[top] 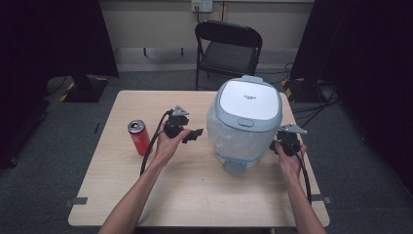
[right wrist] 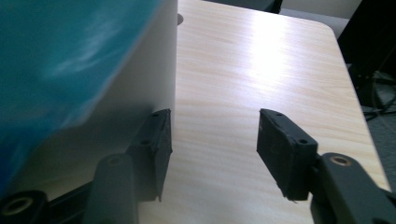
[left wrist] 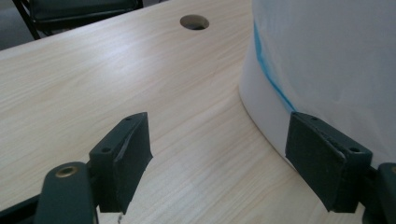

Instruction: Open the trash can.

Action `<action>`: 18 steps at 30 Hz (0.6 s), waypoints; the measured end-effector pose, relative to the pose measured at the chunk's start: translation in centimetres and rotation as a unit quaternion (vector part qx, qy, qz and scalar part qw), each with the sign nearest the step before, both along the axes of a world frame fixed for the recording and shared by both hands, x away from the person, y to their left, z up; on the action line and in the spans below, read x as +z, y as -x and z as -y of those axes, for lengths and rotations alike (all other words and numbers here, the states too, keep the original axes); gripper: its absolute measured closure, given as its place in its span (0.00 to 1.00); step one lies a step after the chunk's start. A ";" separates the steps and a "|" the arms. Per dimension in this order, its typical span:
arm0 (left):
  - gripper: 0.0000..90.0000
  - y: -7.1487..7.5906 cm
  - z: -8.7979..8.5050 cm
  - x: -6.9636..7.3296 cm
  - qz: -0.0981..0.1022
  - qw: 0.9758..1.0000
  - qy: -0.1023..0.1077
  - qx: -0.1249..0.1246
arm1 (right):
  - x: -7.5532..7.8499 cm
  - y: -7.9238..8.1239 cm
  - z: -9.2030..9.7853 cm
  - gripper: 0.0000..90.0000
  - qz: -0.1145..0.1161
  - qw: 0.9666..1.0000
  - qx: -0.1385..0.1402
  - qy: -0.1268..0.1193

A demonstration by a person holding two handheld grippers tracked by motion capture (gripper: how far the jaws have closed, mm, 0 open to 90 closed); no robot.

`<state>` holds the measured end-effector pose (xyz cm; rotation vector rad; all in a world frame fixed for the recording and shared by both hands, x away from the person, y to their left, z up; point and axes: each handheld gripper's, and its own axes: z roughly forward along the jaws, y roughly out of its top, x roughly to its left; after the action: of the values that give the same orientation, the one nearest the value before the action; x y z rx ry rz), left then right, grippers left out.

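High view: both forearms flank the rice cooker [top: 246, 114], left hand-held gripper [top: 196, 133] and right hand-held gripper [top: 278, 141] spread wide, empty.

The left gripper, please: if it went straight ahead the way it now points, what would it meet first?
Most likely the white bin. In the left gripper view, the open left gripper has its right-hand pad already beside the bin's wall, while bare table lies ahead of the other. Depth is uncertain.
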<state>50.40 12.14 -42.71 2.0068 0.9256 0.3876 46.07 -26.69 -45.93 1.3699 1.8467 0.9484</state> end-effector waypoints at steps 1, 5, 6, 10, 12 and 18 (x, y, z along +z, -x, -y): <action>0.24 -0.1 0.0 0.0 0.000 1.000 0.002 0.003 | -0.1 -0.1 0.0 0.50 0.003 1.000 0.000 -0.005; 0.25 -0.7 -0.1 -0.3 -0.004 1.000 -0.002 0.009 | -0.4 -0.4 -0.1 0.55 0.009 1.000 0.006 -0.020; 0.25 -0.7 -0.1 -0.3 -0.004 1.000 -0.002 0.009 | -0.4 -0.4 -0.1 0.55 0.009 1.000 0.006 -0.020; 0.25 -1.4 -0.5 -0.8 -0.012 1.000 0.003 0.017 | -0.3 -1.1 -1.0 0.57 0.007 0.999 0.031 -0.015; 0.25 -1.7 -0.4 -1.0 -0.009 1.000 0.003 0.024 | -0.2 -1.5 -1.5 0.56 0.008 0.999 0.042 -0.018; 0.31 -2.6 -0.6 -1.7 -0.016 0.999 0.008 0.032 | -0.1 -2.6 -3.2 0.55 0.011 0.998 0.060 -0.022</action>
<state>52.99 12.78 -44.43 1.9769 1.0126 0.3827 48.66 -23.53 -46.01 1.2792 1.9198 1.0663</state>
